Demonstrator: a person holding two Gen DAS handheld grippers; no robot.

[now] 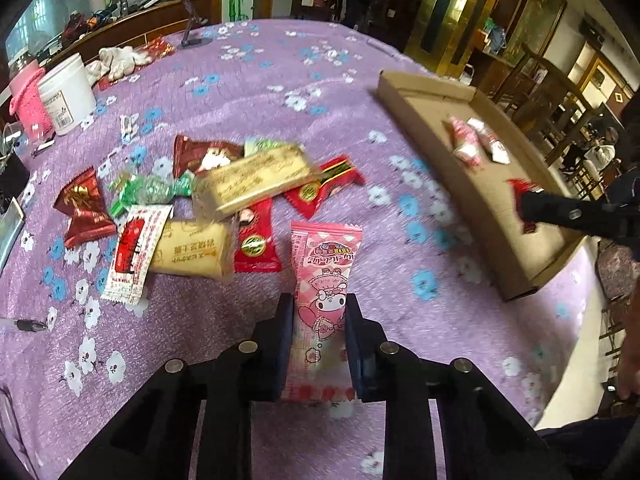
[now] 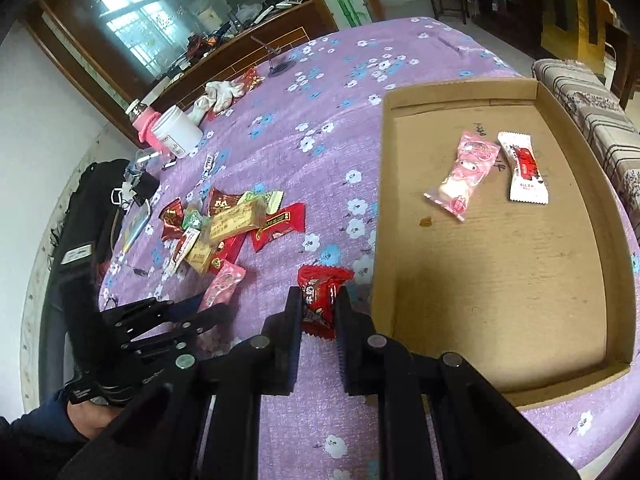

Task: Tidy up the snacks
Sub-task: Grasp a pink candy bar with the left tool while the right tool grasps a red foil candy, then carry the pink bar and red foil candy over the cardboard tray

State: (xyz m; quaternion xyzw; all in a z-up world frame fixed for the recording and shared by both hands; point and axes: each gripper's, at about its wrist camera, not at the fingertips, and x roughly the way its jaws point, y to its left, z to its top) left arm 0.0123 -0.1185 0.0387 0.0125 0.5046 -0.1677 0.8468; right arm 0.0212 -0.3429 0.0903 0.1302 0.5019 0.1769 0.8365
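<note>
Purple flowered cloth covers the table (image 2: 304, 92), a mirrored sideboard behind it; from my remote seat I am running both grippers through a snack sort. My left gripper (image 1: 320, 316) has its jaws nearly together, clamped on the lower half of a pink My Melody snack packet (image 1: 326, 272), gripped across its narrow width so the wrapper stands forward between the pads; whether it has left the cloth I cannot tell. My right gripper (image 2: 318, 308) is closed tight on a red snack packet (image 2: 320, 292), pinched at mid-body and carried just beside the near wall of the cardboard tray (image 2: 624, 248); I judge the tray to be the collecting place, since a matching pink packet (image 2: 464, 176) and a white packet with red print (image 2: 524, 172) already lie side by side on its floor. Most of the job remains: a loose heap of snacks (image 1: 208, 196) (red, green and pale yellow wrappers, overlapping) sits on the cloth well apart from the tray; a white tub (image 1: 66, 92) and a pink-sleeved jar (image 1: 28, 100) stand at the far edge, out of the way.
</note>
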